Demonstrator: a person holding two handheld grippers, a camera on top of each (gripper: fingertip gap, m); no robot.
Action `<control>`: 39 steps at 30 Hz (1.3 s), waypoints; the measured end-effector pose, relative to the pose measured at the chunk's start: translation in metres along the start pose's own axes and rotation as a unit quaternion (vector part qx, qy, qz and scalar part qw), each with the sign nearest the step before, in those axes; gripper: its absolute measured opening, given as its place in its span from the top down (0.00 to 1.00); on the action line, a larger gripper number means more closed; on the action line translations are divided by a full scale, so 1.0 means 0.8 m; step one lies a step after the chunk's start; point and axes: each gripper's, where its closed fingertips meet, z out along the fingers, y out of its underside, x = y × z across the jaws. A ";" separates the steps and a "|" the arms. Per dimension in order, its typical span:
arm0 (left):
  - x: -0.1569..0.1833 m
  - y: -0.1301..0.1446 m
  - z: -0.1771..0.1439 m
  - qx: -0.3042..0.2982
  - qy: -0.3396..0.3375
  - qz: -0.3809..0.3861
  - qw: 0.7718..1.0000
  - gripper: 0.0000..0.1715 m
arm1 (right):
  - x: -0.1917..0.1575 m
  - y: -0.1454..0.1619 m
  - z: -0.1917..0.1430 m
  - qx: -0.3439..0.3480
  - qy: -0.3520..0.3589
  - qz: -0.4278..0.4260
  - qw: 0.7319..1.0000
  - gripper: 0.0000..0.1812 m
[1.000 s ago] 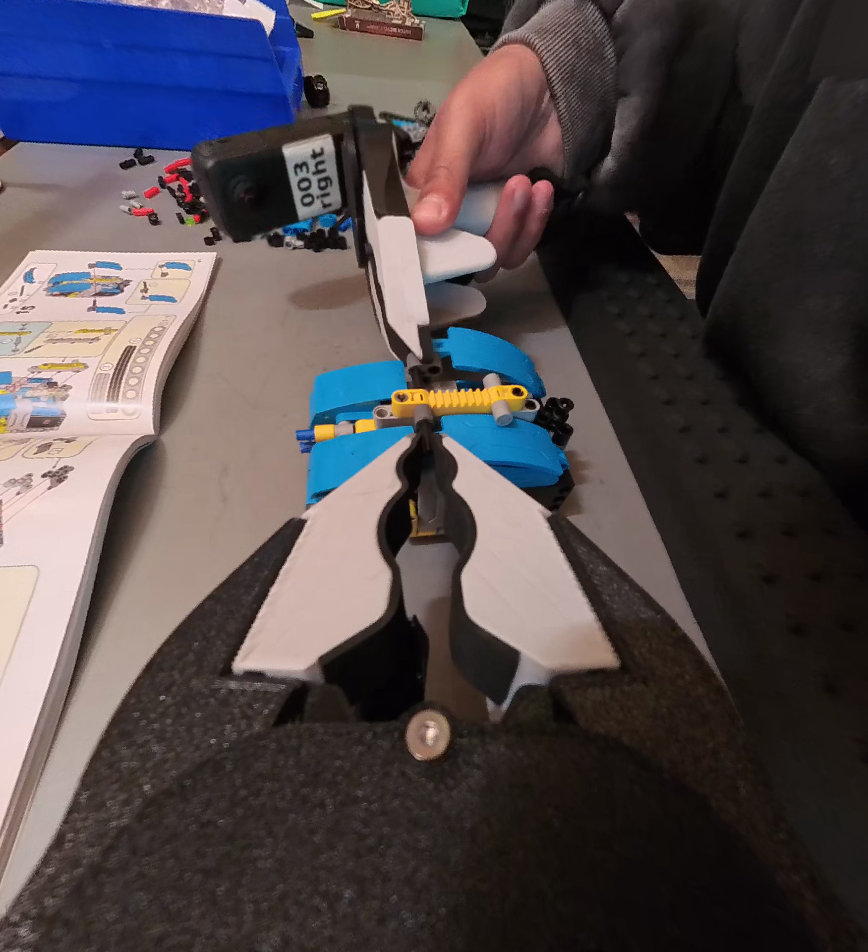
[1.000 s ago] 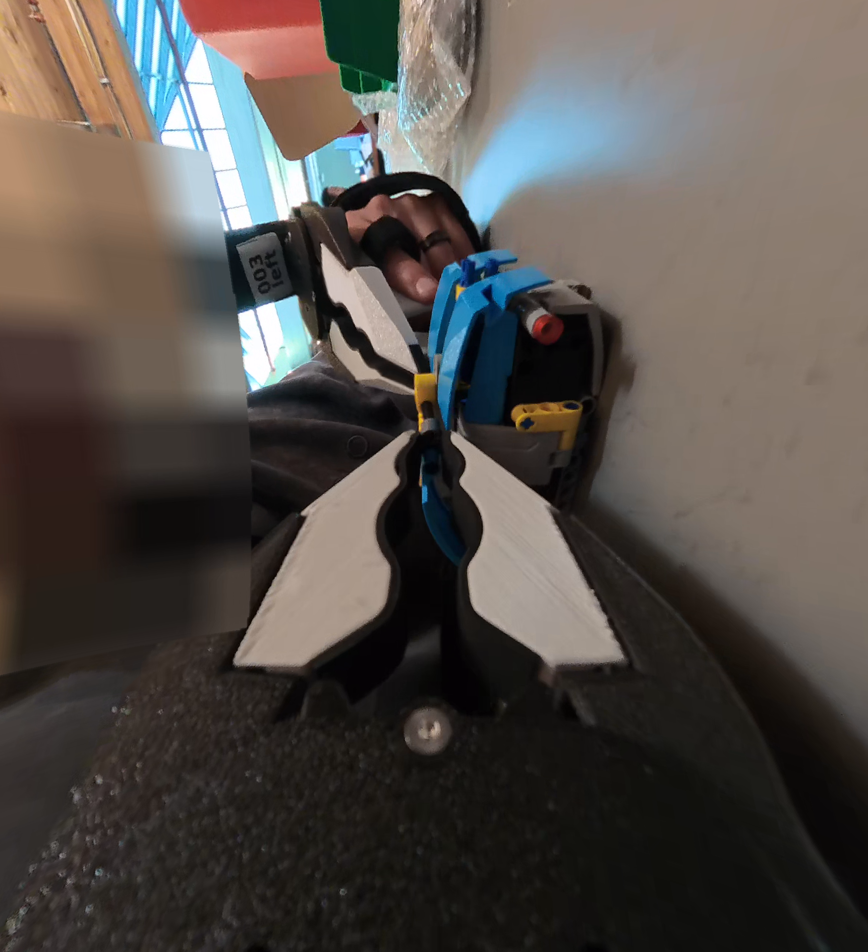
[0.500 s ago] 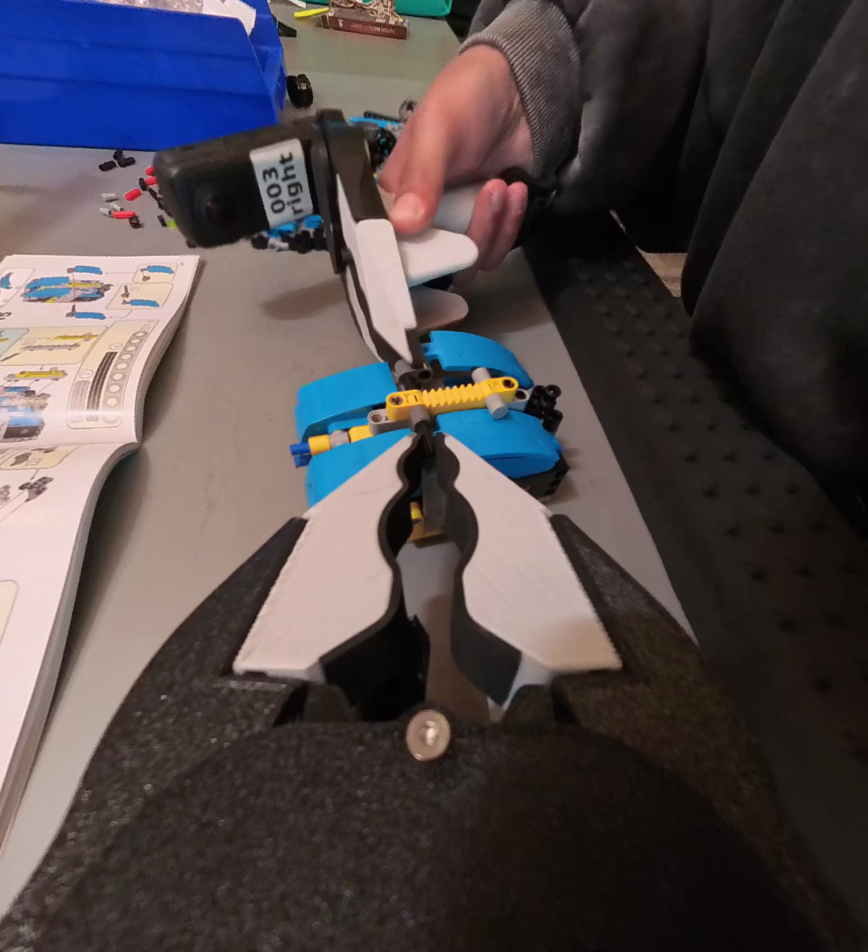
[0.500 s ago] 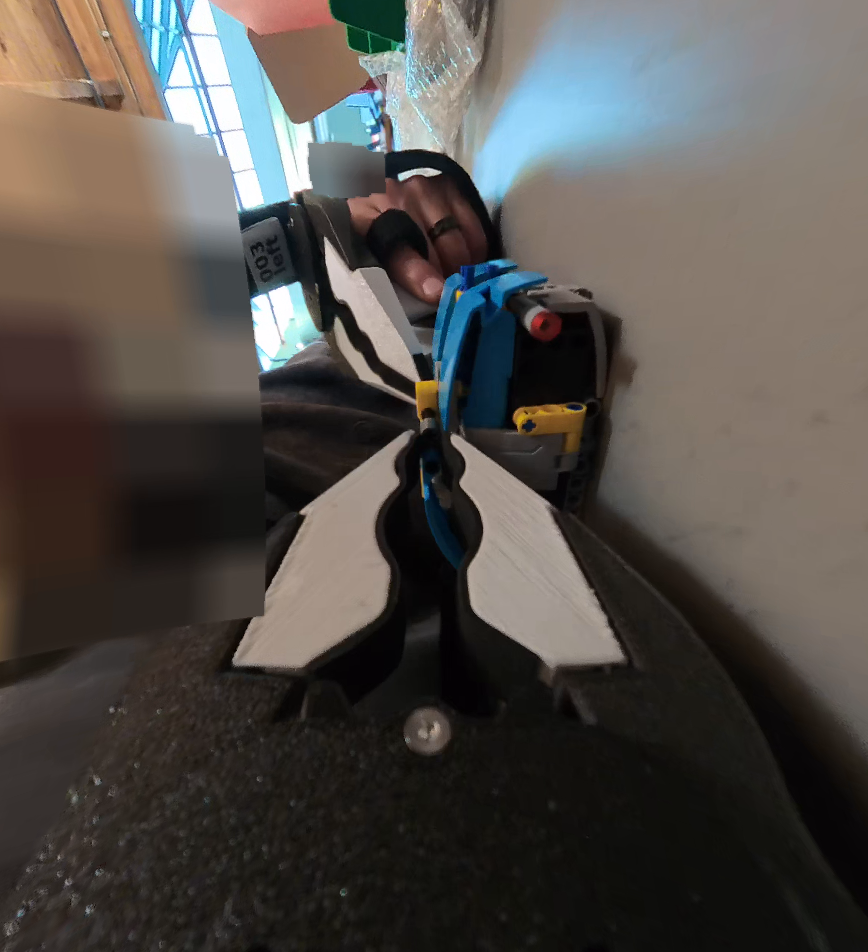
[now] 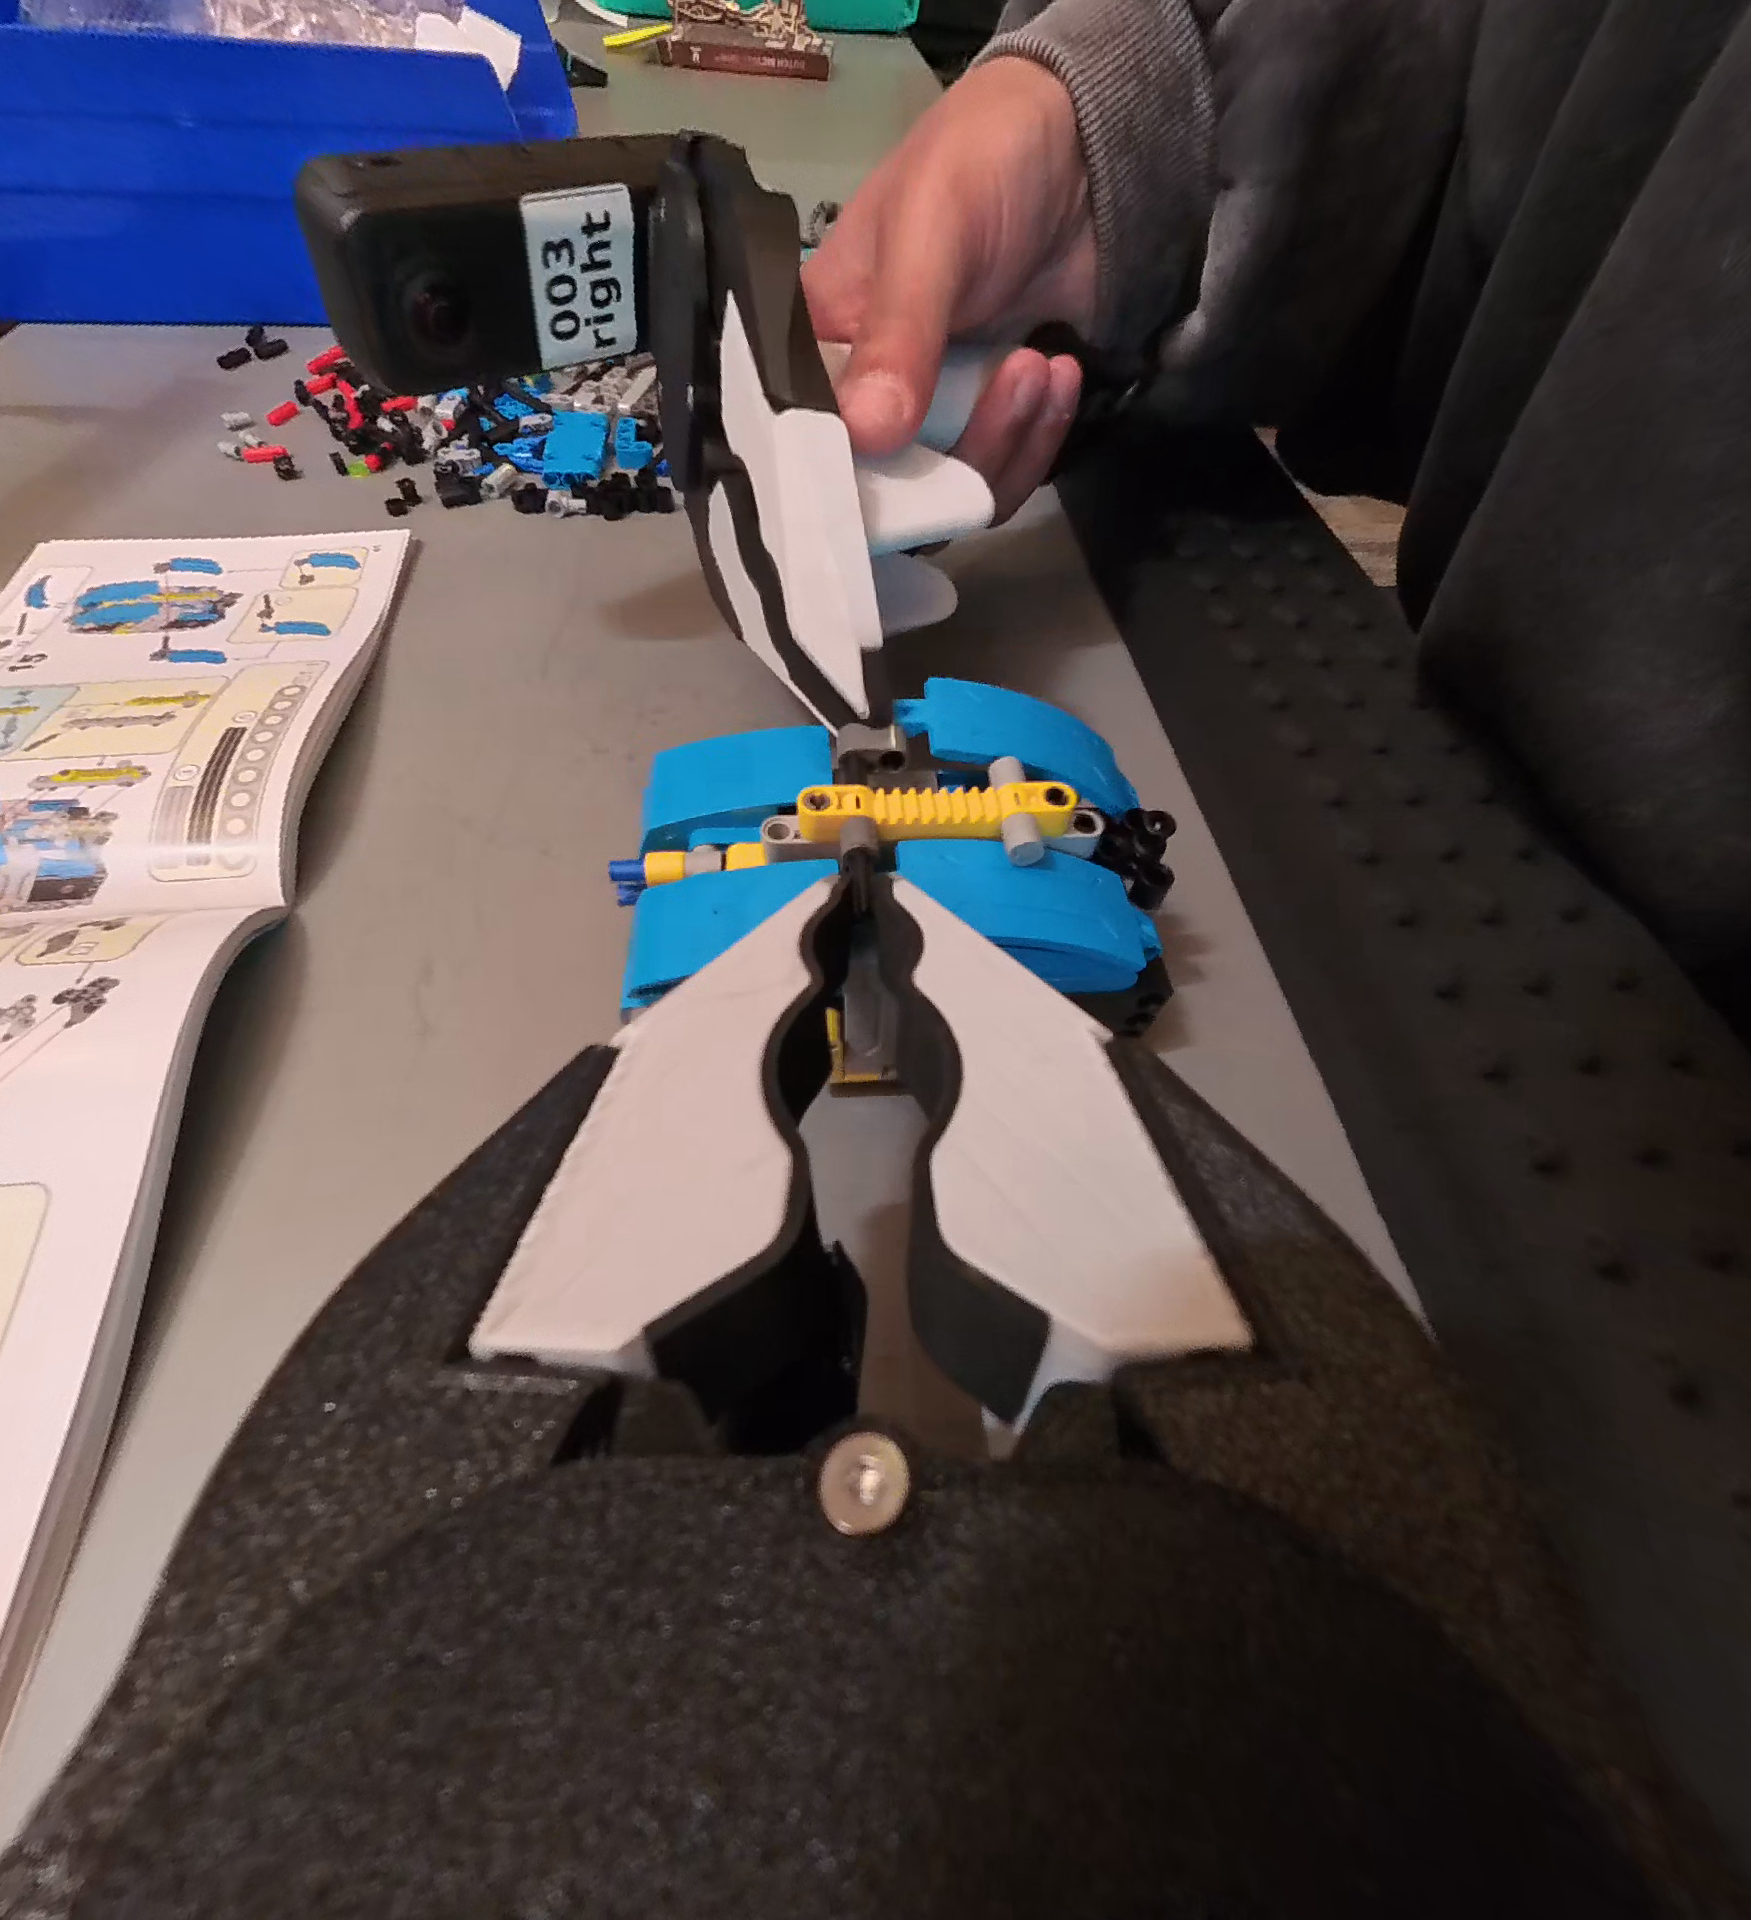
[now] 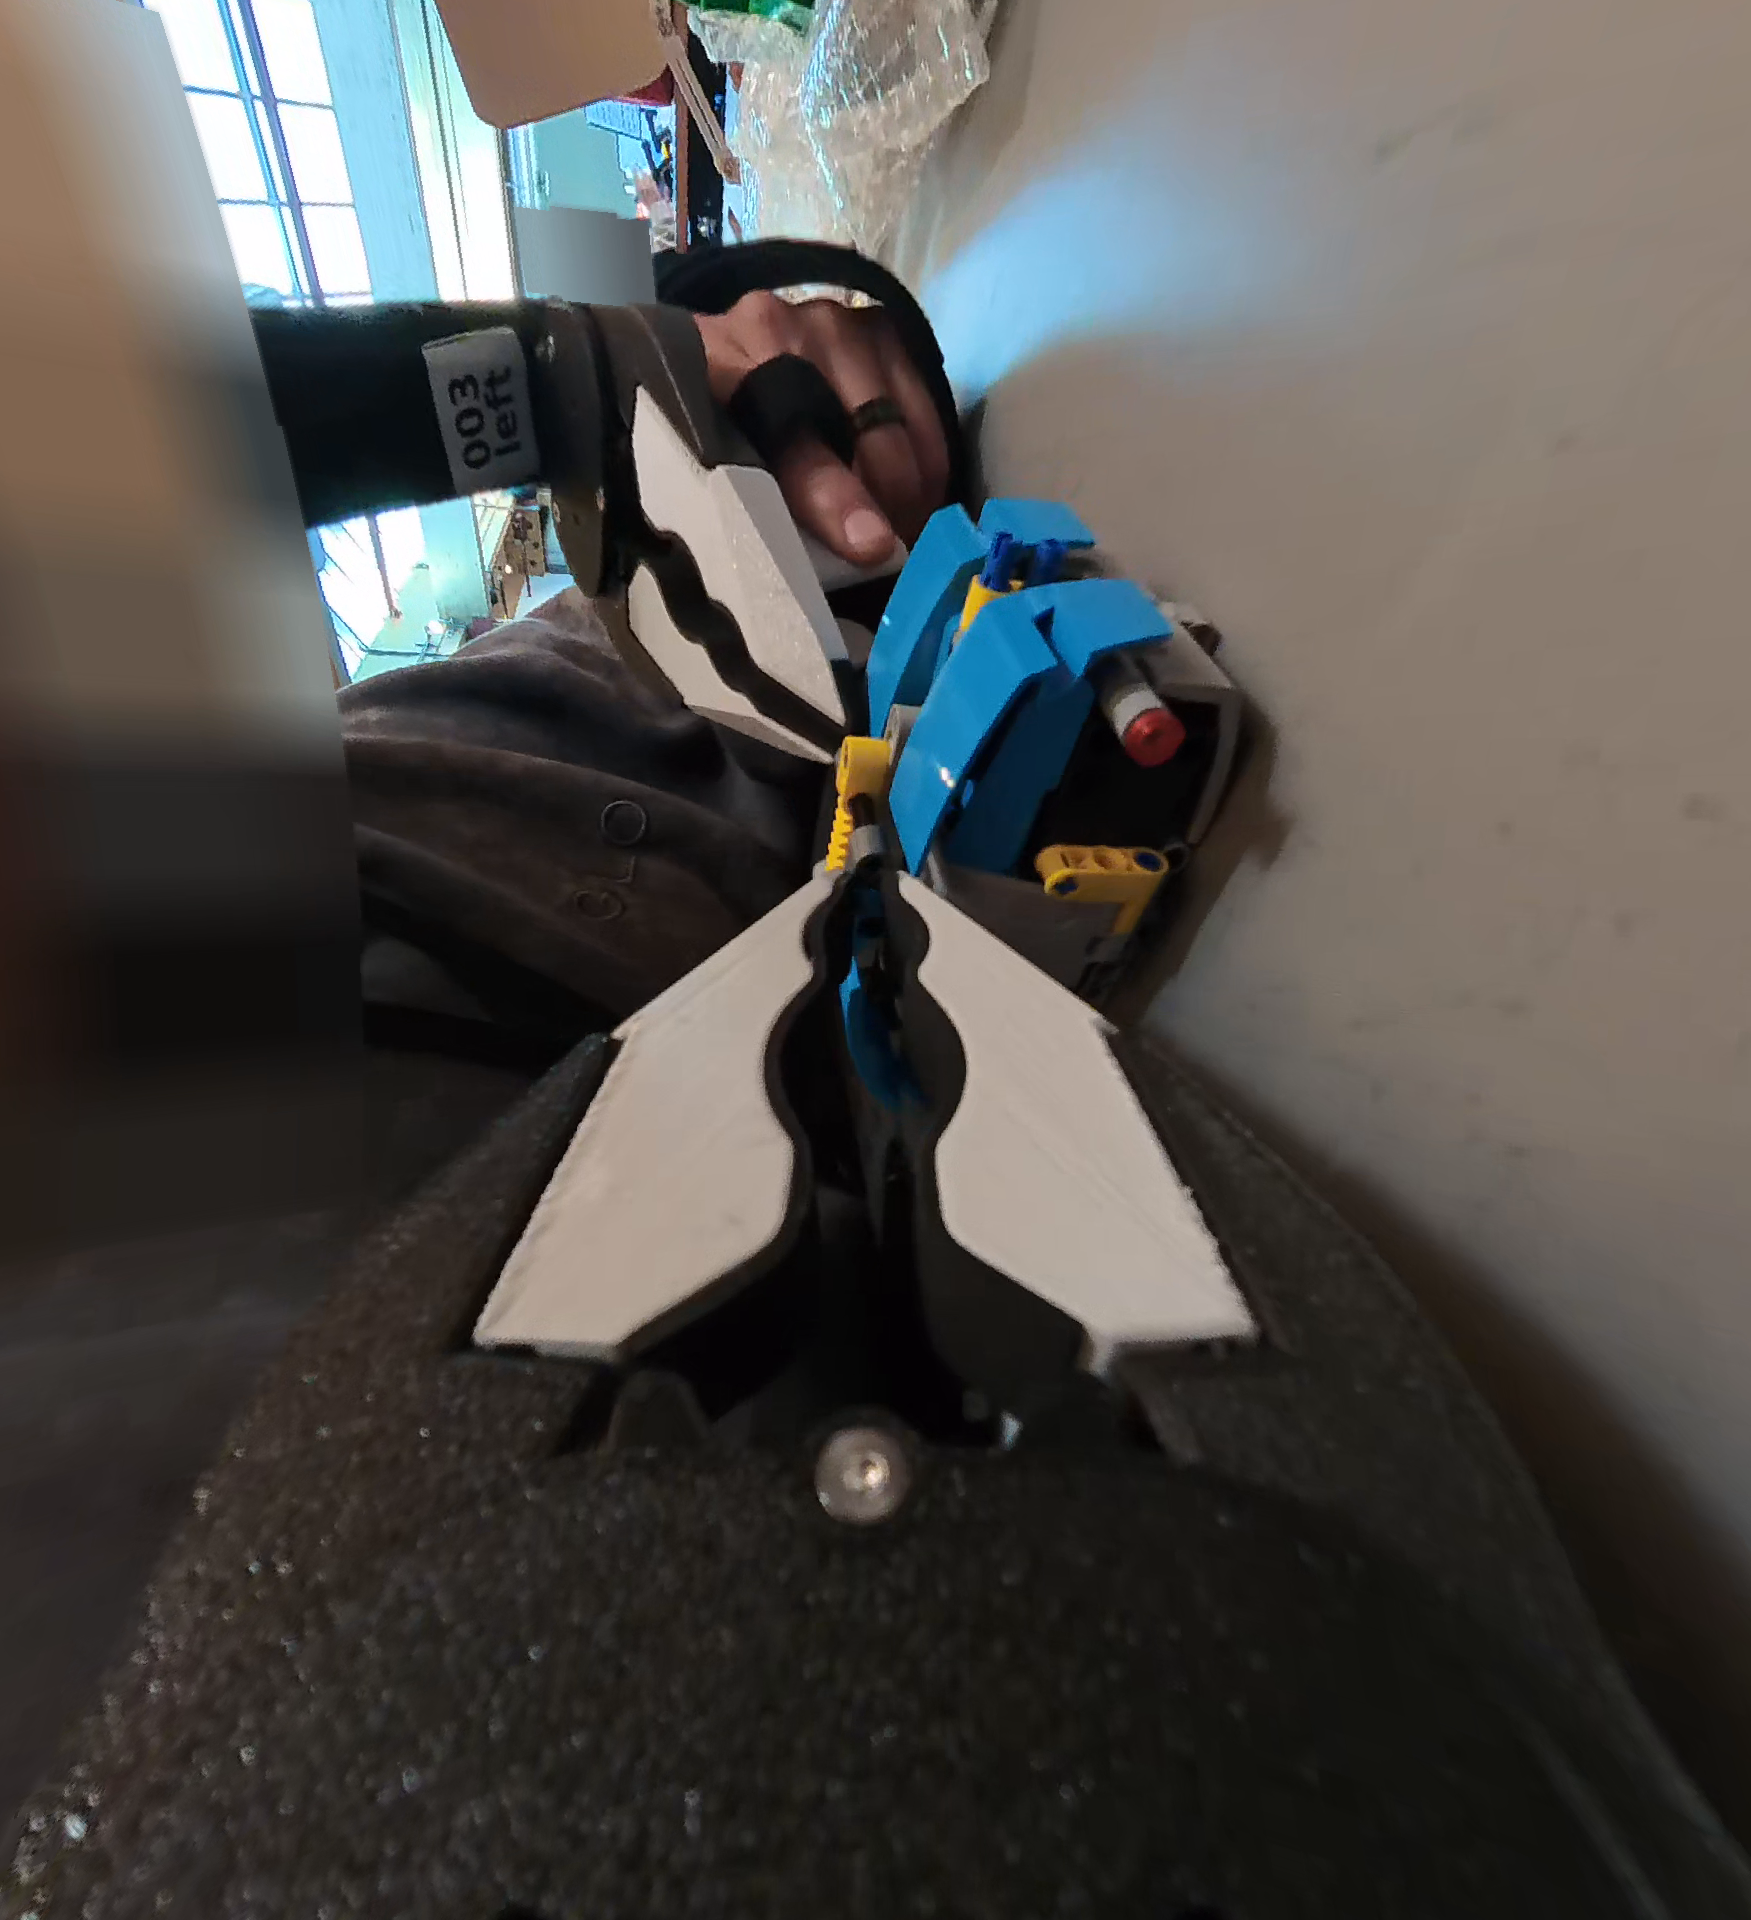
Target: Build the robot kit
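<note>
Left of the blue brick model [image 5: 892, 862] lay an instruction booklet [image 5: 102, 831]. The left gripper [image 5: 863, 883] was clamped on the model's near side; the right gripper [image 5: 866, 717] was closed on its far grey piece, the yellow rack [image 5: 938, 810] running crosswise between them.

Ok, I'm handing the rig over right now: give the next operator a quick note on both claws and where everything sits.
Left claw: shut on a thin black pin at the near side of the blue brick model.
Right claw: tips pinched on a grey piece at the model's far side.
Model: lies on the grey table near its edge, yellow toothed bar on top.
Around: open instruction booklet to the left; loose pieces and blue bin beyond.
</note>
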 end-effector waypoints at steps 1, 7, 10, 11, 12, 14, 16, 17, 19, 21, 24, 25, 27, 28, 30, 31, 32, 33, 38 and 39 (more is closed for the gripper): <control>0.000 0.000 0.000 0.000 -0.003 0.004 1.000 0.98 | 0.000 0.000 0.000 0.000 0.000 -0.002 1.000 0.99; 0.002 0.000 0.000 -0.001 0.008 -0.003 1.000 0.98 | -0.001 -0.002 0.004 -0.005 0.004 -0.015 1.000 0.99; 0.002 0.000 0.000 -0.001 0.007 -0.002 1.000 0.98 | -0.001 -0.002 0.004 -0.008 0.009 -0.017 1.000 0.98; 0.002 0.000 0.000 -0.001 0.007 -0.002 1.000 0.98 | -0.001 -0.002 0.004 -0.009 0.007 -0.016 1.000 0.98; 0.002 0.000 0.000 -0.001 0.007 -0.002 1.000 0.98 | -0.001 -0.002 0.004 -0.011 0.006 -0.014 1.000 0.99; 0.002 0.000 0.000 -0.001 0.007 -0.002 1.000 0.98 | -0.001 -0.002 0.005 -0.016 0.009 -0.018 1.000 0.99; 0.002 0.000 0.000 -0.001 0.007 -0.001 1.000 0.99 | -0.001 -0.002 0.005 -0.016 0.013 -0.020 1.000 0.99; 0.002 0.000 0.000 -0.001 0.006 -0.001 1.000 0.98 | -0.001 -0.002 0.005 -0.013 0.015 -0.018 1.000 0.99; 0.003 0.000 0.000 0.000 0.011 -0.005 1.000 0.98 | -0.001 -0.002 0.004 -0.003 0.032 -0.032 0.999 0.98; 0.003 0.000 0.000 0.001 0.016 -0.009 1.000 0.98 | -0.002 -0.001 0.003 -0.001 0.067 -0.086 0.994 0.97; 0.004 0.000 0.000 0.000 0.018 -0.008 1.000 0.98 | 0.000 0.002 -0.003 0.007 0.118 -0.163 0.979 0.95; 0.004 0.000 0.000 0.000 0.018 -0.008 1.000 0.98 | 0.000 0.004 -0.003 0.014 0.126 -0.178 0.976 0.94; 0.004 0.000 0.000 0.000 0.017 -0.007 1.000 0.98 | -0.001 0.010 -0.002 0.023 0.132 -0.192 0.972 0.94; 0.004 0.000 0.000 0.000 0.017 -0.007 1.000 0.98 | -0.002 0.013 -0.002 0.029 0.131 -0.193 0.972 0.95; 0.004 0.000 0.000 0.000 0.018 -0.008 1.000 0.98 | -0.002 0.014 -0.002 0.045 0.127 -0.185 0.973 0.95; 0.004 0.000 0.000 0.000 0.018 -0.008 1.000 0.98 | -0.002 0.014 -0.001 0.051 0.122 -0.178 0.975 0.95; 0.004 0.000 0.000 0.000 0.018 -0.007 1.000 0.98 | -0.001 0.014 -0.001 0.056 0.118 -0.174 0.976 0.95; 0.004 0.000 0.000 0.000 0.018 -0.008 1.000 0.98 | -0.001 0.014 -0.001 0.058 0.116 -0.176 0.976 0.96; 0.004 0.000 0.000 -0.001 0.024 -0.015 1.000 0.98 | 0.000 0.012 -0.002 0.052 0.173 -0.239 0.954 0.97; 0.004 0.000 0.000 0.000 0.023 -0.014 1.000 0.98 | -0.001 0.012 -0.002 0.051 0.181 -0.244 0.951 0.97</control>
